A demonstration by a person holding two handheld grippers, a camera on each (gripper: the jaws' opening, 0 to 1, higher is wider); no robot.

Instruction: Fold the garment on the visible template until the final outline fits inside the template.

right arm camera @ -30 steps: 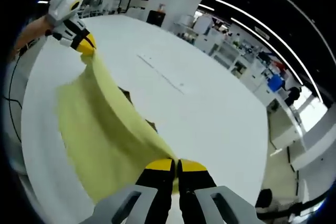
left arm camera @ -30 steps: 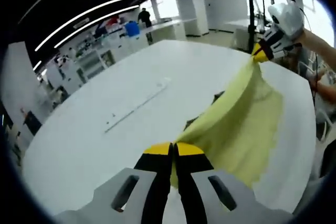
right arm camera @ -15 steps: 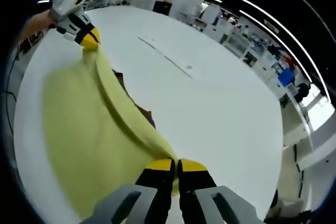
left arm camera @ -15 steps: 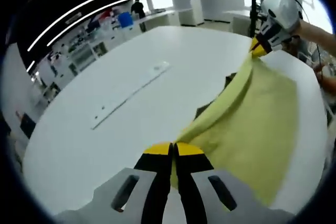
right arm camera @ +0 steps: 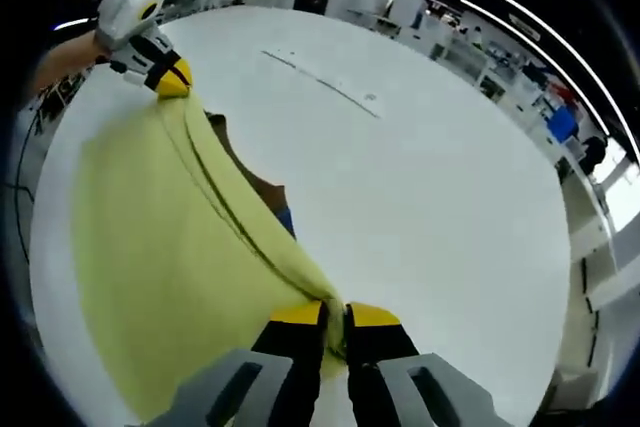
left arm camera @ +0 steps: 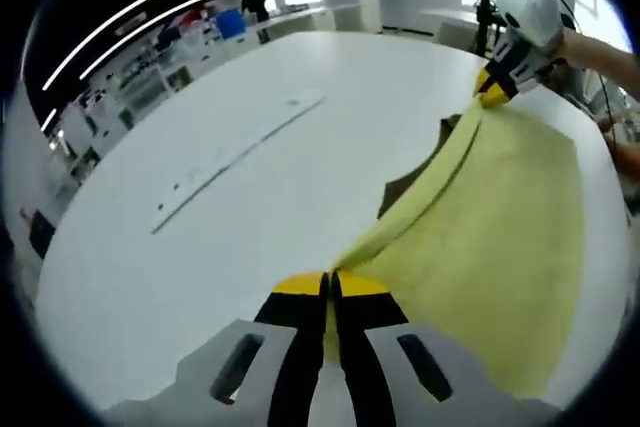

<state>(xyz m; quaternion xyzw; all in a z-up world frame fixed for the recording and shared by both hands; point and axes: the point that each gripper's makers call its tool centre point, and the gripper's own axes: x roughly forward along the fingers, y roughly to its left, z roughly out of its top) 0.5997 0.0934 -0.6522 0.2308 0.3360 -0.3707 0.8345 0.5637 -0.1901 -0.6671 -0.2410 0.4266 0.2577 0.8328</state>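
The left claw (left arm camera: 330, 287) is clamped tight on one corner of the yellow garment (left arm camera: 490, 237), and the right claw (right arm camera: 335, 312) is clamped tight on another corner. The cloth stretches between them, its pinched edge raised, the rest spread toward the near edge of the white worktop (left arm camera: 200, 247). A dark template (right arm camera: 262, 189) peeks out beneath the raised edge.

yellow garment (left arm camera: 490, 217) lowered, spread wider, apparently nearer table (left arm camera: 200, 247)

An open-plan lab: a big white table (left arm camera: 250, 167), benches of equipment (left arm camera: 150, 87) (strip-lit overhead).
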